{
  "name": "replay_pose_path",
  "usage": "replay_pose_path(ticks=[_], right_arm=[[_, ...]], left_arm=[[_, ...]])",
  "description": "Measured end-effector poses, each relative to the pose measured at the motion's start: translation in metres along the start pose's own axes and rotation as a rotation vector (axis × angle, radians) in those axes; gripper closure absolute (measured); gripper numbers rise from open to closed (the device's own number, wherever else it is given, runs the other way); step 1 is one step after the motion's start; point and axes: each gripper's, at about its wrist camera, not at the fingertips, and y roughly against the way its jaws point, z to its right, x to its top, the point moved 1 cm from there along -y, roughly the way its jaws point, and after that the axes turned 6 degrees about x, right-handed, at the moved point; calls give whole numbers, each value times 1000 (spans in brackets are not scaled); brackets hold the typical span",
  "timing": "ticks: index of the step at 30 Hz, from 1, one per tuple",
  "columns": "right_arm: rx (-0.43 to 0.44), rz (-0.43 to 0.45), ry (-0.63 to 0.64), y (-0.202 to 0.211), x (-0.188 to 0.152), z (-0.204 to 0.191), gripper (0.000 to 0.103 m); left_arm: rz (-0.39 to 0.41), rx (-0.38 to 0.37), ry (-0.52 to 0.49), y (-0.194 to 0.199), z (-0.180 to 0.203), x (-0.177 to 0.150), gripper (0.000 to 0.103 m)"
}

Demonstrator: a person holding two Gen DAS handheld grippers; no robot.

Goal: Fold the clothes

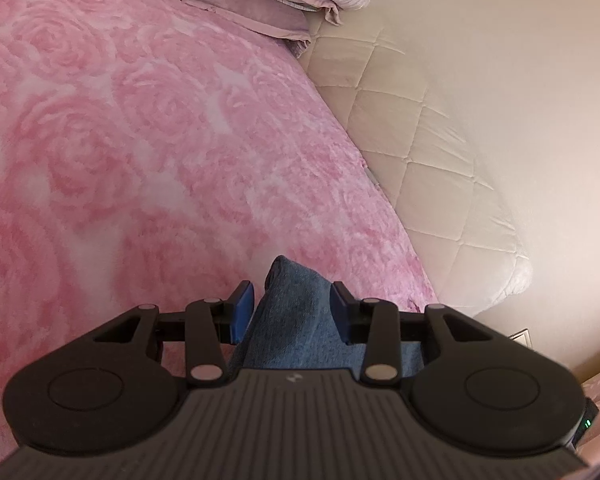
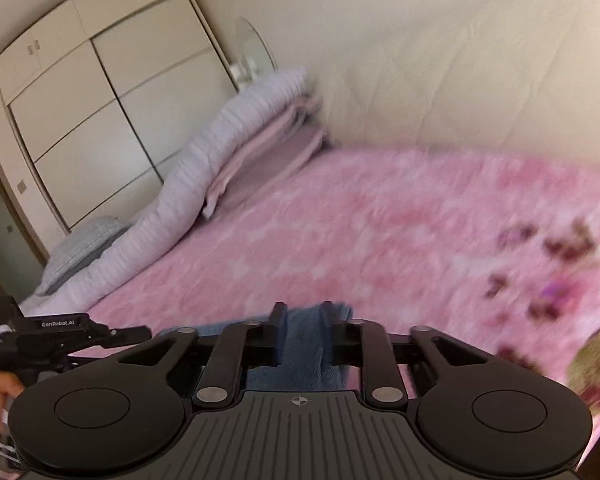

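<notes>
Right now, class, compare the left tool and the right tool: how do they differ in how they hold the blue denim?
The left tool shows bright blue pads set wide around a thick bunch of denim; the right tool has dark-looking fingers set closer on a narrower fold. The left view is sharp; the right view is motion-blurred. Both grip denim above the pink rose blanket.

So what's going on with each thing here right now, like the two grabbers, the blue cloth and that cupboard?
Left gripper: shut on the denim garment.
Right gripper: shut on the same denim garment.
Wardrobe: doors closed.
Pink blanket: spread flat over the bed.
Striped duvet: folded, lying along the bed's far side.
</notes>
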Motion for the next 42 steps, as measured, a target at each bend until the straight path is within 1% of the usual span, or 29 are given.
replay_pose_path(ticks=[2,4,7,12,14,17,21,24,30,32,35,37,38,39,40,41,42], right_arm=[[11,-12,-59,-2,-2,10,89],[22,-17,-132,-2,-3,21,89],[69,-11,-225,4,-5,36,89],[146,-18,-313,0,1,50,89],[162,-29,-358,-7,3,57,89],[210,-35,-464,-14,3,74,89],[272,-31,-619,-17,-3,100,89],[301,-9,-648,-12,-5,107,89],[319,-2,-667,-3,-10,110,87],[332,-2,-666,-1,-14,109,85],[346,25,-663,-5,-13,107,83],[329,20,-646,-14,-6,104,84],[314,9,-614,-19,-3,100,89],[284,3,-572,-21,0,95,98],[250,-7,-503,-21,4,89,101],[208,-5,-440,-18,5,80,103],[165,-4,-377,-15,7,72,103]], left_arm=[[-5,-6,-12,-2,1,0,68],[-12,-4,-17,-4,0,-2,68],[-25,-4,1,-7,-4,-6,68],[-30,-15,20,-11,-5,-8,68],[-30,-20,32,-12,-6,-7,68],[-29,-29,54,-15,-9,-7,68],[-28,-47,118,-15,-18,-5,69],[-29,-50,117,-15,-18,-6,69],[-32,-59,120,-14,-19,-7,69],[-34,-62,118,-14,-19,-7,69],[-32,-67,118,-16,-18,-7,69],[-25,-66,104,-16,-16,-8,70],[-20,-63,91,-16,-15,-8,75],[-14,-57,73,-15,-14,-9,80],[-7,-48,52,-14,-12,-10,82],[5,-34,20,-14,-8,-12,87],[17,-21,-11,-14,-4,-14,90]])
